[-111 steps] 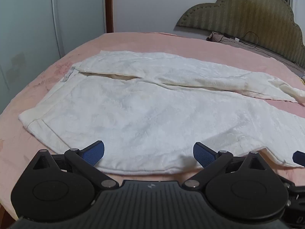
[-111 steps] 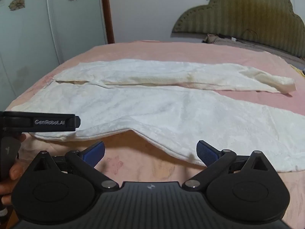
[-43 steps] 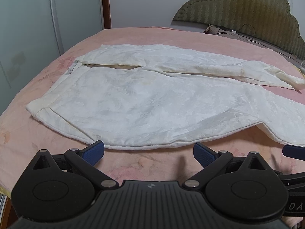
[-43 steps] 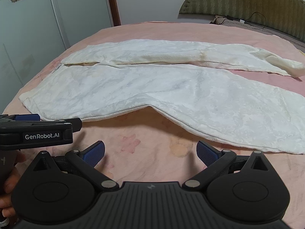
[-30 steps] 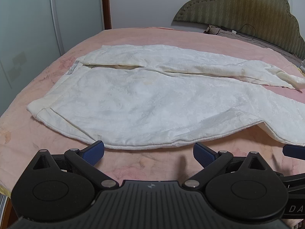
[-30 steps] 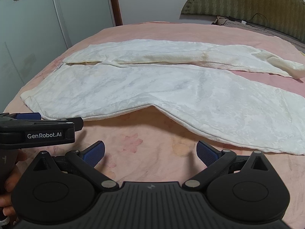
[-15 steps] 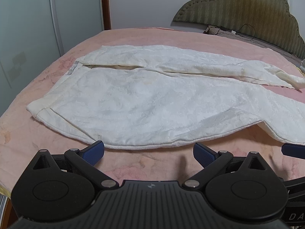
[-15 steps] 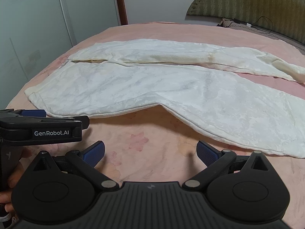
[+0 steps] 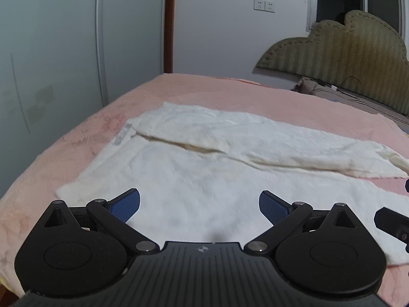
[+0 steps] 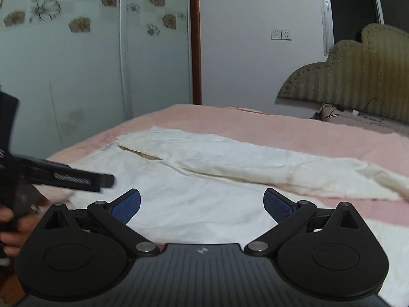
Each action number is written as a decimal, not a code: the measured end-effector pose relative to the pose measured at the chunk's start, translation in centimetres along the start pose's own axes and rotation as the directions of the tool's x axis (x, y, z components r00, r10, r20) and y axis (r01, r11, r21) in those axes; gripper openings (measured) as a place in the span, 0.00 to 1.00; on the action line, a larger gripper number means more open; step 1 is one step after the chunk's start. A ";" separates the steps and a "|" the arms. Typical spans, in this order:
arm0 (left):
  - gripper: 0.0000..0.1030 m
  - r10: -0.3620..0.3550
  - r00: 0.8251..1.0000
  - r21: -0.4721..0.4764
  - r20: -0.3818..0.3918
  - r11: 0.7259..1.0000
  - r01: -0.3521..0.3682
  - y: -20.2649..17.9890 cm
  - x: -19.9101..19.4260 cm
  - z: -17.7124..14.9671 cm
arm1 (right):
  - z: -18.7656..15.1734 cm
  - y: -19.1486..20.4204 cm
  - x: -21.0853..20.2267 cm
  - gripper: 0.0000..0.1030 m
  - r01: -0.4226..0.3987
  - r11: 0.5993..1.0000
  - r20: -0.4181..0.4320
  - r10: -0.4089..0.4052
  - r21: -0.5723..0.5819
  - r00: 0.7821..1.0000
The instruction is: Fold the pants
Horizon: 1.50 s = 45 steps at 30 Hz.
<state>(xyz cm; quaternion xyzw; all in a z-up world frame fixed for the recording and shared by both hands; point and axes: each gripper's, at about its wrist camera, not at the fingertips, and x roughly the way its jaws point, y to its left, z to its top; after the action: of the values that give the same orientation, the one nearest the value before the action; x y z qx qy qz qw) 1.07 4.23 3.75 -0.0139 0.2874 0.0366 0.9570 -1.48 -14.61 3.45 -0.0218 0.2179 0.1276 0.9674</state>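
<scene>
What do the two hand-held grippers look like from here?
Both match: the left hand-held gripper and the right hand-held gripper have matte black ribbed bodies, round pivot housings, silver pins and blue textured finger pads. The left one's side bears blurred white lettering.

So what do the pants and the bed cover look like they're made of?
The white pants look like thin woven cloth, maybe cotton, matte, with fine creases and a faint pattern. The pink bed cover looks like soft, fuzzy fleece or plush, matte and faintly blotched. The blur leaves both uncertain.
</scene>
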 end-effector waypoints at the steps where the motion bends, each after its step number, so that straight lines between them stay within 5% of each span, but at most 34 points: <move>1: 0.98 0.018 1.000 0.002 0.003 1.000 -0.018 0.0 0.6 0.4 | 0.4 -0.4 1.0 1.00 -0.002 1.000 -0.017 0.002 -0.007 1.000; 11: 0.98 0.090 0.996 -0.003 -0.022 0.996 -0.090 0.5 7.9 4.0 | 3.4 -2.9 12.7 0.99 -0.143 0.981 -0.170 0.120 -0.130 0.978; 16: 0.98 0.104 0.994 -0.029 -0.026 0.994 -0.105 0.6 11.9 5.9 | 6.1 -4.3 19.4 0.96 -0.220 0.971 -0.174 0.203 -0.089 0.964; 20: 0.98 0.111 0.990 -0.039 -0.084 0.993 -0.115 0.9 15.4 6.0 | 8.6 -4.1 25.3 0.93 -0.214 0.965 -0.199 0.183 -0.152 0.963; 24: 1.00 0.117 0.986 -0.016 -0.120 0.993 -0.120 1.3 17.8 5.0 | 10.5 -5.1 31.3 0.93 -0.222 0.971 -0.259 0.194 -0.084 0.946; 29: 1.00 0.132 0.990 0.027 -0.058 0.991 -0.130 0.8 18.0 3.6 | 12.0 -6.7 37.3 0.92 -0.247 0.969 -0.278 0.240 0.009 0.930; 37: 1.00 0.116 0.992 0.008 -0.053 0.993 -0.116 1.0 18.3 3.4 | 11.5 -5.6 42.1 0.90 -0.383 0.918 -0.393 0.316 -0.105 0.864; 39: 1.00 0.115 0.992 0.006 -0.052 0.993 -0.115 1.0 18.3 3.5 | 11.8 -5.6 41.9 0.74 -0.420 0.902 -0.395 0.351 -0.100 0.849; 41: 1.00 0.114 0.992 0.007 -0.051 0.993 -0.114 1.1 18.3 3.5 | 12.1 -5.7 41.4 0.29 -0.439 0.896 -0.389 0.382 -0.067 0.838; 42: 1.00 0.113 0.992 0.005 -0.051 0.994 -0.113 1.1 18.4 3.5 | 12.3 -5.6 41.3 0.23 -0.439 0.896 -0.394 0.380 -0.067 0.837; 45: 1.00 0.099 0.994 -0.007 -0.051 0.995 -0.099 1.5 18.3 3.5 | 12.0 -4.2 39.2 0.10 -0.408 0.893 -0.351 0.326 -0.191 0.878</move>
<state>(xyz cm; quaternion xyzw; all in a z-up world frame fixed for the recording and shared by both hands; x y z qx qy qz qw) 18.10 6.99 -3.37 -0.0050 0.3115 0.0848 0.9464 38.79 -8.16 -2.55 -0.1255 0.3483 0.3324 0.8674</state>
